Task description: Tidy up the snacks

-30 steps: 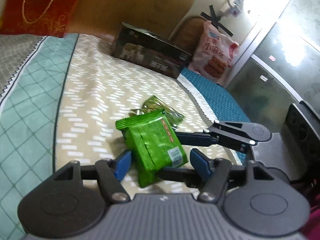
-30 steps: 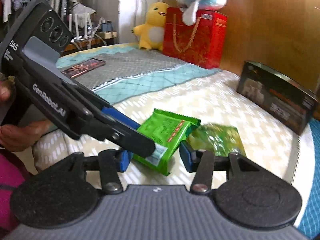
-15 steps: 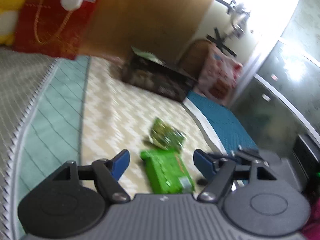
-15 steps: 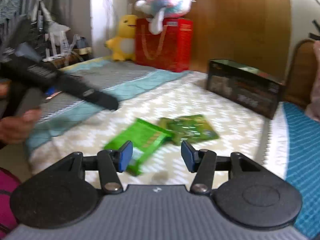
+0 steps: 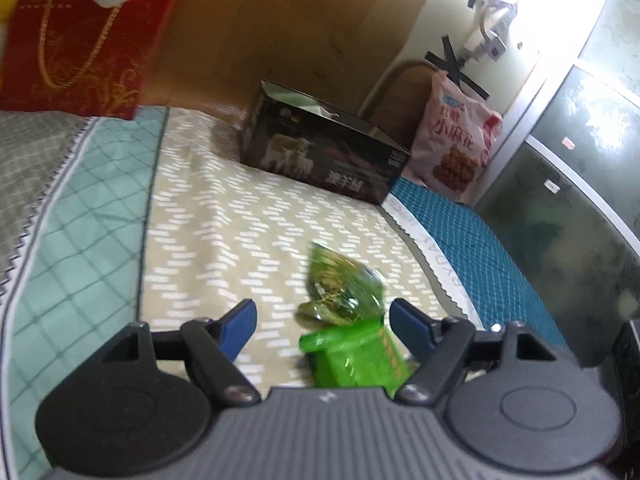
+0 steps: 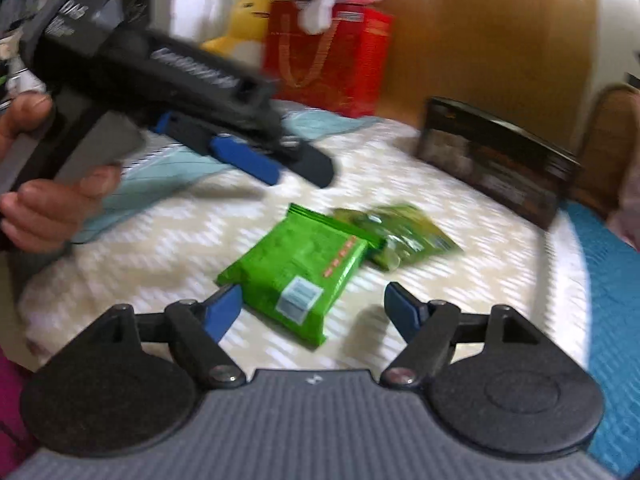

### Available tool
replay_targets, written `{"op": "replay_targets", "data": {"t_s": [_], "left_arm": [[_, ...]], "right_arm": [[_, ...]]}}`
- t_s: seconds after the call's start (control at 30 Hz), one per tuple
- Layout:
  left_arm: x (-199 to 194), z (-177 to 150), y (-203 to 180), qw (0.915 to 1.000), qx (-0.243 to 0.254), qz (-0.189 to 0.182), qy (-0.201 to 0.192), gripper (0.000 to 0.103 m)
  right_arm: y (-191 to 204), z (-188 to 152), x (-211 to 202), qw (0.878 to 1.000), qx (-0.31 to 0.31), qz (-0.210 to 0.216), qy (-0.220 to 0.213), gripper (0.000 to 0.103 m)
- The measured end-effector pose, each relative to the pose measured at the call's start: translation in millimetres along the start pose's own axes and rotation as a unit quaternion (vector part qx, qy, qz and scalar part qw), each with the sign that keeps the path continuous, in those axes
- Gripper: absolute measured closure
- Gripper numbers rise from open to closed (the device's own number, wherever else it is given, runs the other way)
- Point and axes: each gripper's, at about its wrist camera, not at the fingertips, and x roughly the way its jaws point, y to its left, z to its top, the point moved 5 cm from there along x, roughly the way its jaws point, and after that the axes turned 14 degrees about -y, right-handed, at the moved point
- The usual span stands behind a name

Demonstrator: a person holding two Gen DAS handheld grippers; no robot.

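The bright green snack packet (image 6: 298,270) lies on the bed (image 6: 480,280), touching what looks like a clear green packet (image 6: 400,236). Both the left gripper (image 5: 323,320) and the right gripper (image 6: 313,307) are opening, fingers wide apart, gripping nothing.

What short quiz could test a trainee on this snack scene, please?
1. True or false: the bright green packet lies on the bed, with no pad pressing it.
2. Which thing stands nearest the headboard? A) dark box B) clear green bag C) bright green packet
3. Fill in: the left gripper and right gripper both have jaws that are ____.

Key: 1 true; 2 A; 3 opening.
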Motion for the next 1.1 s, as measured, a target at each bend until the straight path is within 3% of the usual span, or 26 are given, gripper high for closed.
{"op": "replay_targets", "data": {"t_s": [0.2,0.33,0.5,0.67,0.77,0.9,1.03,1.1], "left_arm": [[14,-6,-11,0.9996,0.011,-0.019,0.019,0.028],[22,-4,-14,0.9995,0.019,-0.015,0.020,0.028],[34,-3,-11,0.9994,0.014,-0.010,0.030,0.030],[34,-14,-21,0.9980,0.032,-0.024,0.049,0.054],[26,-20,-25,0.9975,0.038,-0.028,0.054,0.055],[12,-30,-31,0.9955,0.034,-0.051,0.072,0.055],[6,-29,-38,0.9957,0.042,-0.048,0.067,0.038],[8,-22,-40,0.9965,0.036,-0.050,0.057,0.038]], "right_arm": [[-52,-5,-20,0.995,0.048,-0.088,-0.003,0.023],[-44,-2,-27,0.994,0.110,-0.016,-0.012,0.022],[-1,1,-2,0.997,0.075,0.026,-0.002,0.022],[14,3,15,1.000,0.005,0.010,-0.010,0.023],[-2,-1,6,1.000,0.010,-0.005,-0.011,0.023],[-41,-8,-10,0.997,0.032,-0.068,-0.008,0.023],[-55,-9,-24,0.995,0.091,-0.047,-0.017,0.023],[-48,-8,-22,0.996,0.077,-0.036,-0.017,0.023]]}}
